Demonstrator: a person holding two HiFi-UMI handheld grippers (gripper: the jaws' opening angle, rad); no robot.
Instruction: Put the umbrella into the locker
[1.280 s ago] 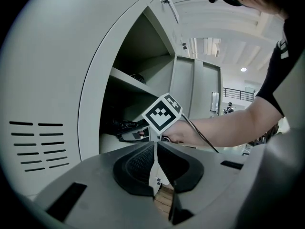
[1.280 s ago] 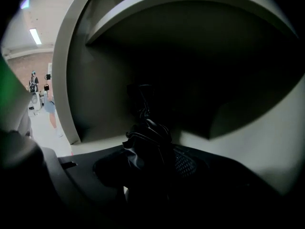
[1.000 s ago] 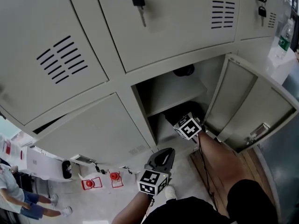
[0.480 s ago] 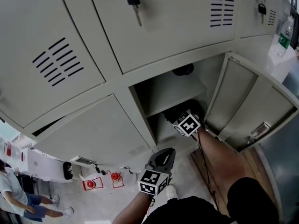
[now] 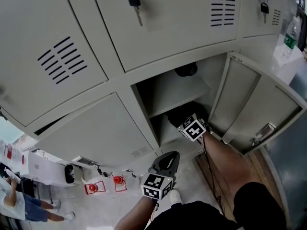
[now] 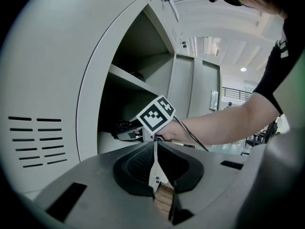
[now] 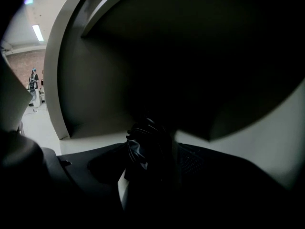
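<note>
— Where's the umbrella?

— Inside the locker (image 5: 144, 110), in the lower part, under the shelf (image 5: 177, 91). My right tongs (image 5: 182, 119) reach in there past the open door (image 5: 249, 107), pointing somewhat downward. The umbrella (image 7: 147, 147), black and folded, stands up between their jaws.

— Are you gripping it?

— No. Those jaws have just been opening and stand wide, one to each side, with the umbrella in the gap between them. It's dark in there, so I can't tell whether the umbrella rests on the locker's floor.

— And your other hand?

— My left tongs (image 6: 155, 151) are outside the locker, in front of it and lower in the head view, well apart from the umbrella. Their jaws are pressed together with nothing between them. They're aimed toward the opening, so my right forearm (image 6: 214, 123) and the marker cube on the right tongs show just beyond them.

— Anything else in there?

— A dark thing (image 5: 186, 70) sits at the back on top of the shelf; what it is I can't make out. A key (image 5: 134, 4) hangs from the lock of the upper door (image 5: 182, 23).
</note>
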